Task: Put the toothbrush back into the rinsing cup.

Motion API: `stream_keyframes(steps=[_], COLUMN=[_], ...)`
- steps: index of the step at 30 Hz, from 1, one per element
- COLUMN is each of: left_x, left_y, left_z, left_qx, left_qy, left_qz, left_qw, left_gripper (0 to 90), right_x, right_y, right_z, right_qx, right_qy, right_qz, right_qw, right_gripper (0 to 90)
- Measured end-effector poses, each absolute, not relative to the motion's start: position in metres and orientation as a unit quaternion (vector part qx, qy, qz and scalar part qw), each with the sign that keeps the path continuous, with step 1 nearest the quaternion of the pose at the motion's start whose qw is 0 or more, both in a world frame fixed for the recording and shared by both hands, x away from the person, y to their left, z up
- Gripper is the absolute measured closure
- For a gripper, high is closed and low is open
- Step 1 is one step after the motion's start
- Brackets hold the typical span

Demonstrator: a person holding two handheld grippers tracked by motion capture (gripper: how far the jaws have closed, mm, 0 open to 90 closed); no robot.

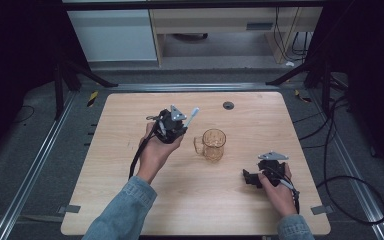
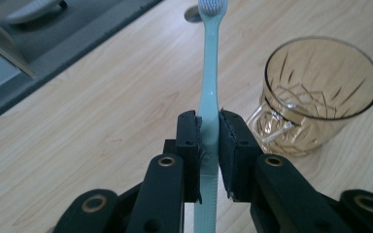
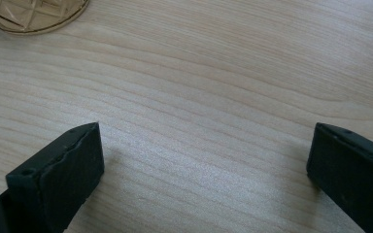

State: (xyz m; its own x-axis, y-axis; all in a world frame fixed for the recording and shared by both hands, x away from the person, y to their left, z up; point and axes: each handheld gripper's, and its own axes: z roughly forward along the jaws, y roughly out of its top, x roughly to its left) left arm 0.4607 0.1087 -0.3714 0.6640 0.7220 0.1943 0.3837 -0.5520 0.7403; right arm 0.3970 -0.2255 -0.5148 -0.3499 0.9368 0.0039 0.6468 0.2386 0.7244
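- Toothbrush [image 2: 209,73], pale teal, clamped by the handle in left gripper [image 2: 208,141], raised off the tabletop [image 1: 130,120], bristles pointing away, just beside amber glass mug [image 1: 213,145].
- Right gripper [image 3: 204,160] spread wide, empty, low on tabletop, hand [image 1: 279,192] wrapped round it.

Table [image 1: 130,200]: pale wood, fine straight grain, light tan. Mug [image 2: 315,97]: transparent amber glass with a cut diamond and fan pattern on its wall; clear handle. Toothbrush [image 2: 209,87]: pale mint-green handle, white bristles at the head. Left gripper [image 2: 208,131]: matte black jaws, brass-coloured pivot rings. Right gripper [image 3: 204,165]: matte black jaws. Grey three-cornered plates on both. Sleeve [image 1: 122,210]: faded blue denim. Floor [image 1: 30,130] around table: dark grey.
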Motion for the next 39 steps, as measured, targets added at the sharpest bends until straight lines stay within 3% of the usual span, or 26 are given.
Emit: stream_keyframes(steps=[39], left_x=[0.426], left_y=[0.105], left_z=[-0.359], left_qx=[0.698], left_qy=[0.349], left_qz=[0.348], left_qw=[0.520], left_gripper=[78.9], right_x=[0.397], right_y=[-0.225], right_z=[-0.515], right_qx=[0.518], right_qy=[0.759], right_qz=[0.325], right_qw=[0.223], right_gripper=[0.4])
